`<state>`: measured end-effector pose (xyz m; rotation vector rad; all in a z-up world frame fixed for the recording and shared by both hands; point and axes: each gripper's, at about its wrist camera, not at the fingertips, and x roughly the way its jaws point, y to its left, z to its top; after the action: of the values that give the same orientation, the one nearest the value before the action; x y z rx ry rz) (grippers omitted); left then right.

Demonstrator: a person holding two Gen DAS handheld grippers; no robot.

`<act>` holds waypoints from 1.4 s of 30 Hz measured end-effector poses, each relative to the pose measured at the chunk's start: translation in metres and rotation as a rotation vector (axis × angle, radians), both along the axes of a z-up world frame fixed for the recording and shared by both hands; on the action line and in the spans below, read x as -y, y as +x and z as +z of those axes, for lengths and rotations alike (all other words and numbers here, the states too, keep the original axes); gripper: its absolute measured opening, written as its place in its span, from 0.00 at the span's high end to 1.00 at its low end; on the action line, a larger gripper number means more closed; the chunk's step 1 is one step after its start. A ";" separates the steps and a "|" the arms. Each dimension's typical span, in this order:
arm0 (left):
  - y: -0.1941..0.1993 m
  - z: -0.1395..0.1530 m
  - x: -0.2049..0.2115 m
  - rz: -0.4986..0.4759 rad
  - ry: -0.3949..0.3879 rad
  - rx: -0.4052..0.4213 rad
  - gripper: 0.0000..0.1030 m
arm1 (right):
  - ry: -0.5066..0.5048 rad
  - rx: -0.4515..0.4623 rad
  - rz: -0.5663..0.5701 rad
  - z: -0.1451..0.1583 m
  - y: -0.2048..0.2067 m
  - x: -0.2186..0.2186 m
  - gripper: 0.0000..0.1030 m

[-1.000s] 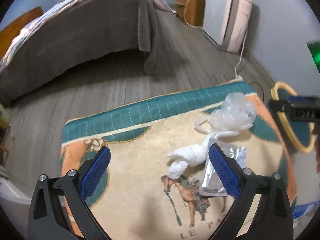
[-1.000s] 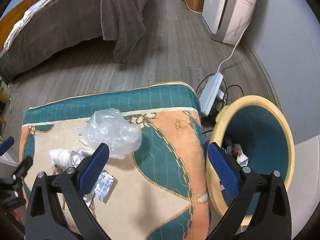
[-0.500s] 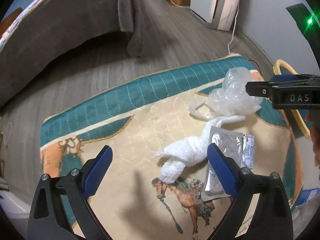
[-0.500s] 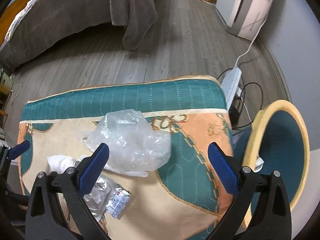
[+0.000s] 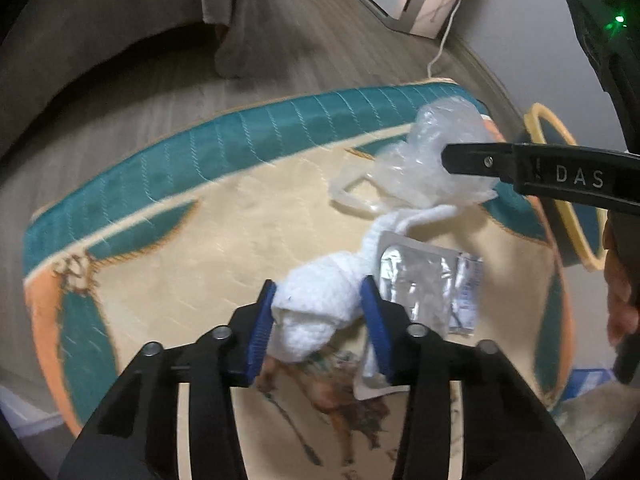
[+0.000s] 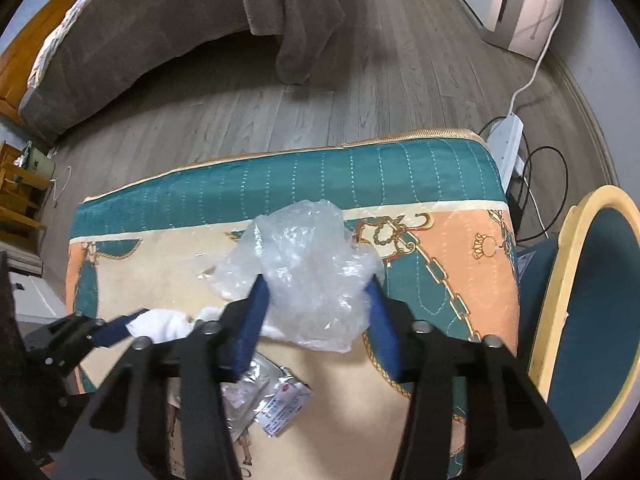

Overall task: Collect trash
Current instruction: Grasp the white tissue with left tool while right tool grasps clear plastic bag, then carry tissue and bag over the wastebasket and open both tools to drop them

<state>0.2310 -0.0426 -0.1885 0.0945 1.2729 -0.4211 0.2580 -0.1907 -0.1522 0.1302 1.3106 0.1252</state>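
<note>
On a teal, cream and orange quilted cushion (image 5: 200, 216) lie a twisted white tissue wad (image 5: 316, 308), a crumpled clear plastic bag (image 5: 432, 160) and a silver foil wrapper (image 5: 416, 276). My left gripper (image 5: 318, 296) points steeply down; its jaws are closing, and the blue pads touch both sides of the tissue wad. In the right wrist view, my right gripper (image 6: 316, 284) straddles the plastic bag (image 6: 304, 264). Its jaws are closing too, pads against the bag's sides. The foil wrapper (image 6: 276, 404) lies partly under the right gripper's left finger.
A round bin (image 6: 560, 280) with a yellow rim and a teal inside stands just right of the cushion. Behind it, a white power strip (image 6: 508, 140) and cables lie on the wooden floor. A bed with a grey cover (image 6: 160, 40) fills the back left, and a white appliance (image 6: 516, 0) stands at the back right.
Both grippers have dropped toward the cushion and narrowed from wide open. The left one now clasps the tissue wad, and the right one has come over the plastic bag and closed onto it.
</note>
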 end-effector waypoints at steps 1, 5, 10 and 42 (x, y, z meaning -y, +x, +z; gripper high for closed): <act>-0.001 0.000 0.000 0.000 -0.006 -0.005 0.65 | -0.002 0.002 0.002 0.002 -0.002 0.000 0.61; -0.009 0.006 0.004 -0.012 -0.015 0.003 0.77 | 0.019 0.023 -0.006 0.014 -0.010 0.006 0.68; -0.021 0.026 0.006 -0.018 0.019 0.091 0.78 | 0.025 0.063 -0.018 0.032 -0.021 0.015 0.69; -0.104 0.115 0.079 -0.055 -0.013 0.412 0.78 | -0.096 0.264 -0.275 0.116 -0.116 0.167 0.69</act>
<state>0.1272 -0.1215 -0.0730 0.1956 0.8637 -0.4316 0.1422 -0.3581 -0.0365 0.2040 1.0227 -0.1510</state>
